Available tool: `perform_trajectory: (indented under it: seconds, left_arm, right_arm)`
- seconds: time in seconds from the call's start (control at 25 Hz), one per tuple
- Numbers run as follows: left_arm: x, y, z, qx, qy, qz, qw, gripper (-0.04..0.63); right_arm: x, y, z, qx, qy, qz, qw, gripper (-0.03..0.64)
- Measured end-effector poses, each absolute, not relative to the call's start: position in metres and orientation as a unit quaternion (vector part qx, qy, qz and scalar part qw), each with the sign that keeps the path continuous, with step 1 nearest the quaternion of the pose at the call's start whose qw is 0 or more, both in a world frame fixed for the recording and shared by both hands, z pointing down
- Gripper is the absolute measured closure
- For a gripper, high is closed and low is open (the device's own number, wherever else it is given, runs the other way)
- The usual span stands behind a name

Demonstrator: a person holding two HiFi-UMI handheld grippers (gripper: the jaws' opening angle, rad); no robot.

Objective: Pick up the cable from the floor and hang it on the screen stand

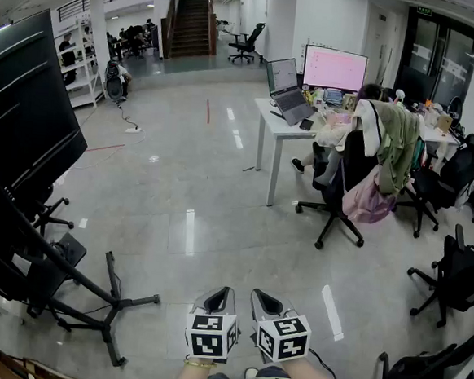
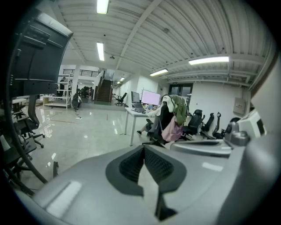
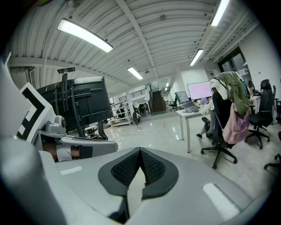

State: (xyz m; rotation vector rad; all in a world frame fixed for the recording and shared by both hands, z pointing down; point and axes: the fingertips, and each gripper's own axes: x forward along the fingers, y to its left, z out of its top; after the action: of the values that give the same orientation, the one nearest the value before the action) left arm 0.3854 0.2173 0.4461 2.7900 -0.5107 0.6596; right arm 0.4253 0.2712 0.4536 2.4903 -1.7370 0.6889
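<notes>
1. Tongs: the left gripper and right gripper are both closed pad to pad and empty, held side by side near the screen stand, to the right of its base.
2. Cable: it lies on the floor well beyond the screen stand, untouched.
3. Risk: closed jaws would push the cable along the floor instead of taking it, so they need opening first.
4. Risk: slack cable may snag the screen stand's legs or slide off once hung.
</notes>
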Motion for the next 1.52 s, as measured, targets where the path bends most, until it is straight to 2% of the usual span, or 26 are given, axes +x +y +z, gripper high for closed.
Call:
perform_trajectory:
  seconds: [0.4, 0.6, 0.96, 1.24, 1.52]
  left_arm:
    - [0.393, 0.222, 0.448, 0.950, -0.189, 0.221, 0.118, 0.588]
    - [0.375, 0.220, 0.452, 0.943, -0.223, 0.211, 0.129, 0.588]
    - [0.279, 0.189, 0.477, 0.892, -0.363, 0.208, 0.173, 0.588]
    - [0.172, 0.156, 0.487, 0.826, -0.482, 0.202, 0.211, 0.588]
    - [0.081, 0.095, 0.503, 0.787, -0.539, 0.189, 0.232, 0.588]
  right_arm:
    - [0.435, 0.275, 0.454, 0.793, -0.568, 0.219, 0.022, 0.618]
    - [0.424, 0.271, 0.456, 0.771, -0.598, 0.216, 0.035, 0.618]
    - [0.356, 0.225, 0.470, 0.677, -0.699, 0.219, 0.073, 0.618]
    - [0.270, 0.169, 0.481, 0.582, -0.773, 0.228, 0.107, 0.618]
    - [0.187, 0.098, 0.500, 0.534, -0.801, 0.236, 0.131, 0.618]
